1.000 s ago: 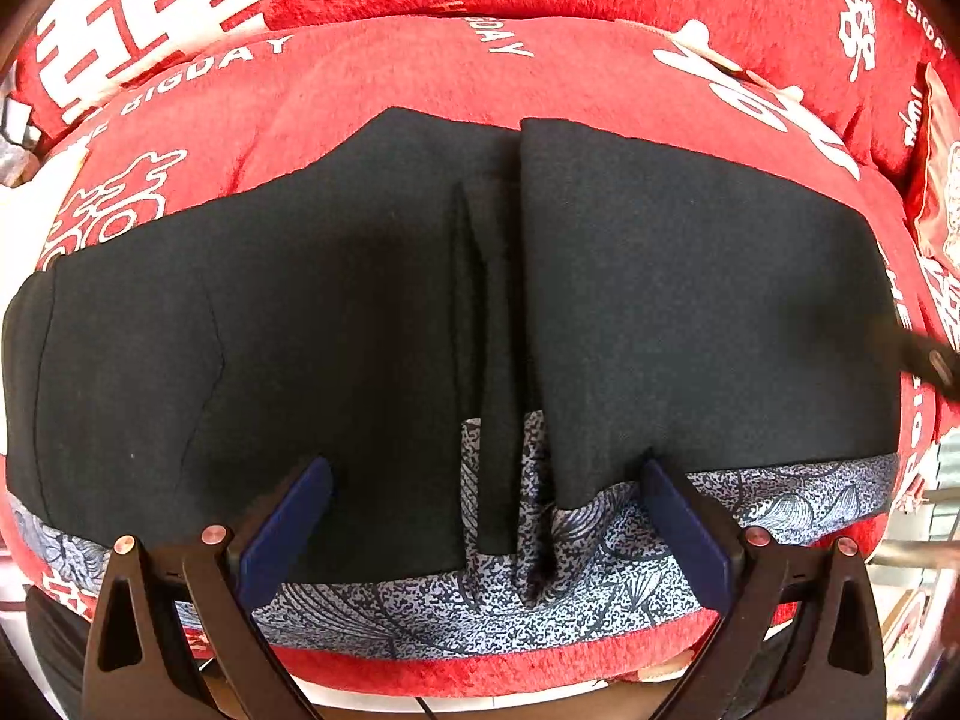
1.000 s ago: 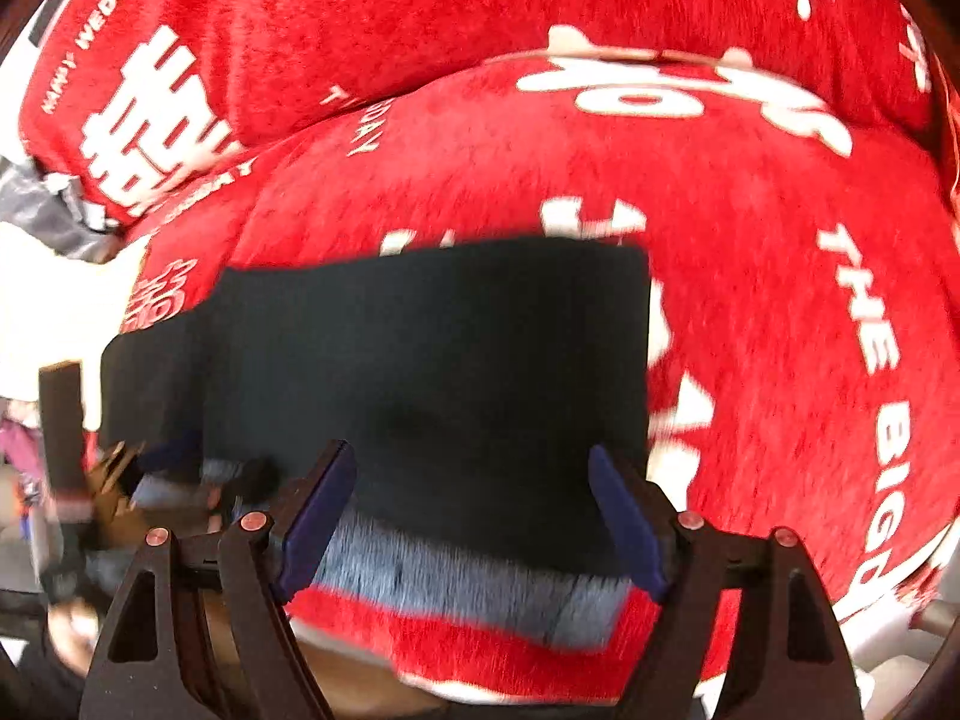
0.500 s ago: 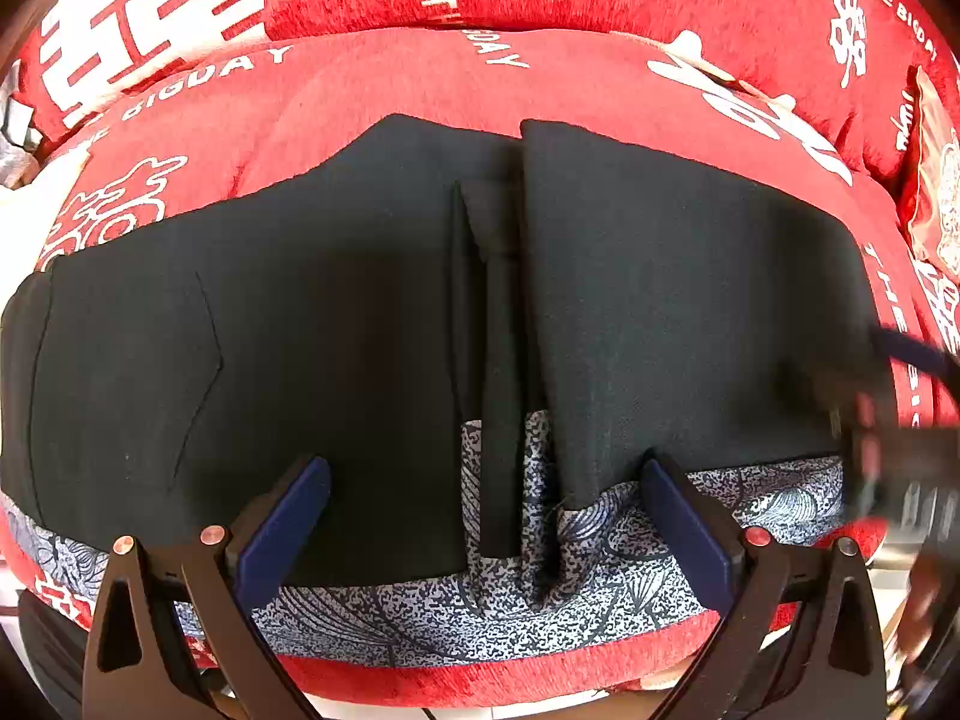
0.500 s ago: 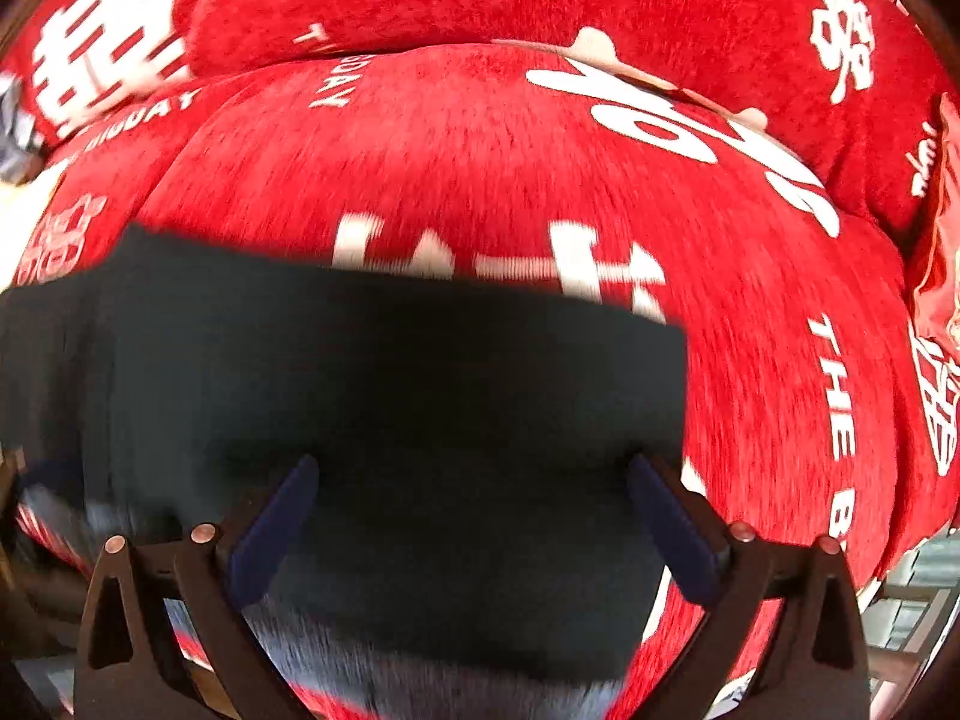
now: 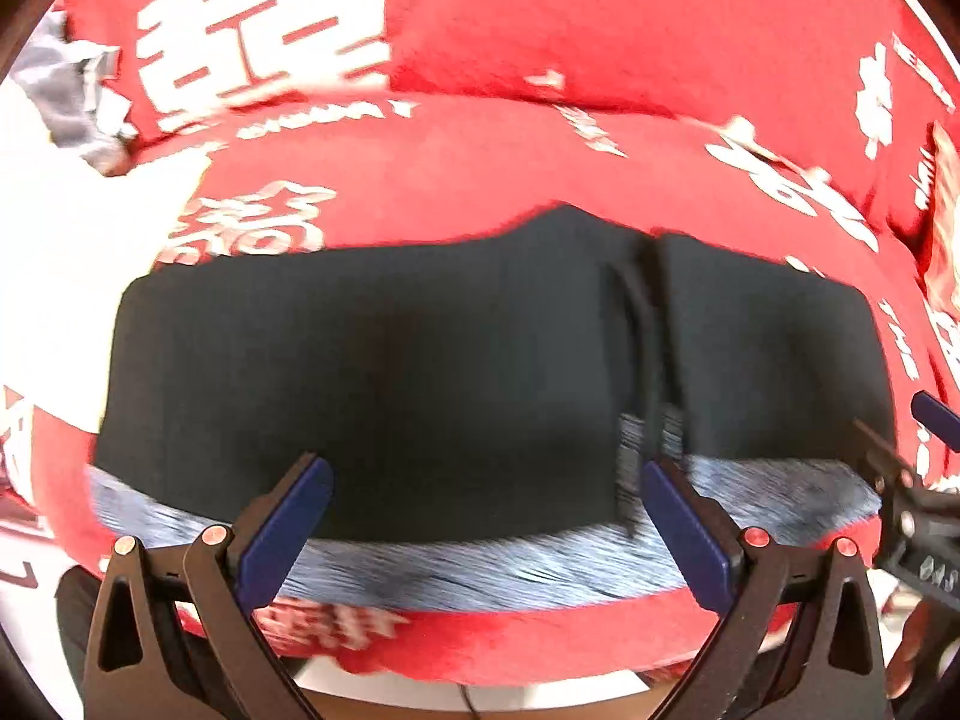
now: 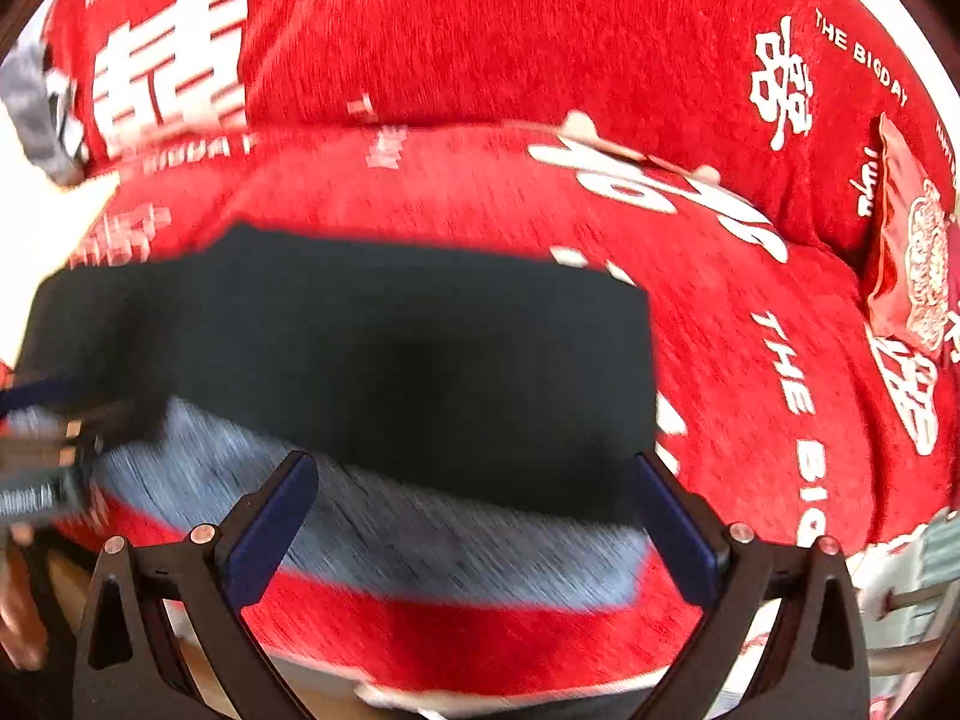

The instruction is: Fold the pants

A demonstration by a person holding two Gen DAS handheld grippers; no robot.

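Black pants [image 5: 456,354] lie spread across a red cushion, with a grey patterned band [image 5: 480,564] along their near edge. A vertical fold runs through them right of centre in the left wrist view. My left gripper [image 5: 486,516] is open and empty, hovering over the near edge of the pants. My right gripper [image 6: 474,510] is open and empty over the right part of the pants [image 6: 384,354]. The right gripper's tip also shows at the right edge of the left wrist view [image 5: 924,450]. Both views are motion-blurred.
The red cushion [image 5: 480,180] with white lettering carries the pants, with a matching backrest [image 6: 480,30] behind. A red printed packet [image 6: 912,240] lies at the far right. A white and grey item [image 5: 60,120] sits at the far left. The cushion's front edge is just below the grippers.
My left gripper has shifted left, so the fold now sits right of centre. My right gripper has pulled back and moved right; more of the grey band shows.
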